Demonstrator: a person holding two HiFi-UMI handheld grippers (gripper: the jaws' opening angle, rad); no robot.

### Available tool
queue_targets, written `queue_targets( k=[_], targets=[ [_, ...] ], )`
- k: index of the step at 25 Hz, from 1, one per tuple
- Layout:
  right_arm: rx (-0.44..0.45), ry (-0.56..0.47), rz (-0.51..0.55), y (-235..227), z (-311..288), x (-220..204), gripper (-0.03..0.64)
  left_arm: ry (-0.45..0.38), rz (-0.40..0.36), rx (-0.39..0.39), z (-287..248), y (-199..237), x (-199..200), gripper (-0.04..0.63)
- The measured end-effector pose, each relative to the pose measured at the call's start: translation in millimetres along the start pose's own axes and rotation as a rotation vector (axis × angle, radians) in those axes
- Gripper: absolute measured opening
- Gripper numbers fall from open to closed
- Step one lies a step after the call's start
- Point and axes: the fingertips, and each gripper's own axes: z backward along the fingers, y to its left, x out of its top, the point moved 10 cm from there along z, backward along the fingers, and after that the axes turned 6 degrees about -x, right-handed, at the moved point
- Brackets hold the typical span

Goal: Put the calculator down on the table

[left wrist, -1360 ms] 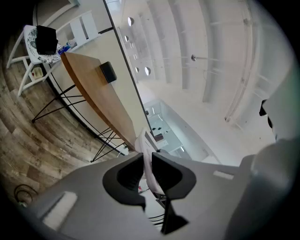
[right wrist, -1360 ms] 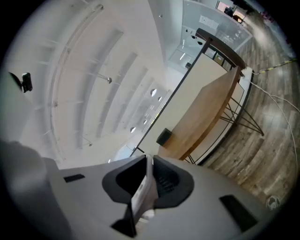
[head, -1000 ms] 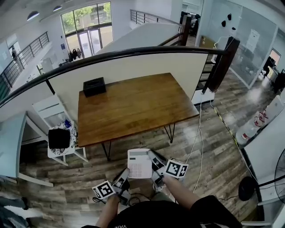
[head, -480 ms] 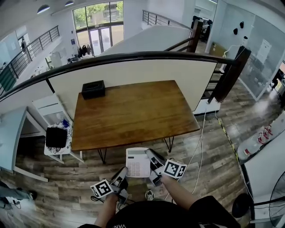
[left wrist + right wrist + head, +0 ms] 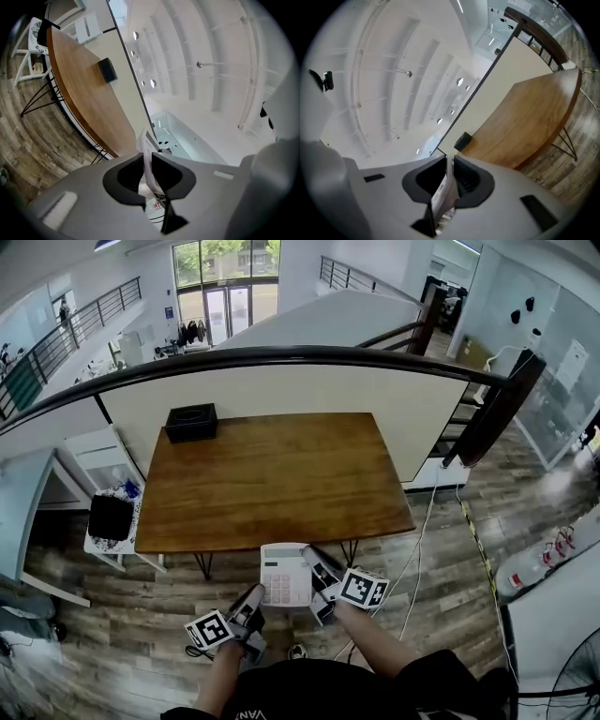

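Calculator status: you are holding the white rectangular calculator (image 5: 284, 574) keys-up in the air, at the near edge of the brown wooden counter (image 5: 272, 479) and over the grey-brown plank floor (image 5: 441, 549). Your right gripper (image 5: 317, 576) is taking its right edge, with the fingers clamped on the thin body. Your left gripper (image 5: 253, 601) is taking its near left corner, and those fingers are likewise pressing on the casing. Both grippers are pointing level towards the counter. A black rectangular box (image 5: 191, 422) is sitting at the counter's far left corner, well apart from the calculator.
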Motion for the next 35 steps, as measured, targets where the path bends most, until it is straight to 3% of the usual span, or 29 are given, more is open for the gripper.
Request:
queue_targets(
  k=[2,10,18,25,28,31,35],
  targets=[
    [0.003,-0.009,0.007,-7,-4,3,0.057,-0.009,0.021,0.011,-5,4,2,0.06],
    [-0.05,-0.007,-0.036,-32,-41,10,0.057,0.039,-0.054,0.008,-34,32,40,0.06],
    [-0.093,-0.027,-0.047,-40,-104,24,0.057,0.076,0.08,-0.003,-68,57,97,0.06],
    [-0.132,-0.06,-0.047,-42,-165,36,0.057,0.169,-0.035,0.016,-93,85,172,0.06],
    [-0.142,-0.069,-0.052,-42,-187,40,0.057,0.176,0.012,0.007,-102,93,192,0.06],
    [-0.157,-0.084,-0.049,-47,-205,43,0.057,0.2,-0.025,-0.007,-112,103,214,0.06],
    [-0.161,-0.104,-0.069,-48,-226,44,0.057,0.205,0.046,-0.008,-120,110,232,0.06]
  ],
)
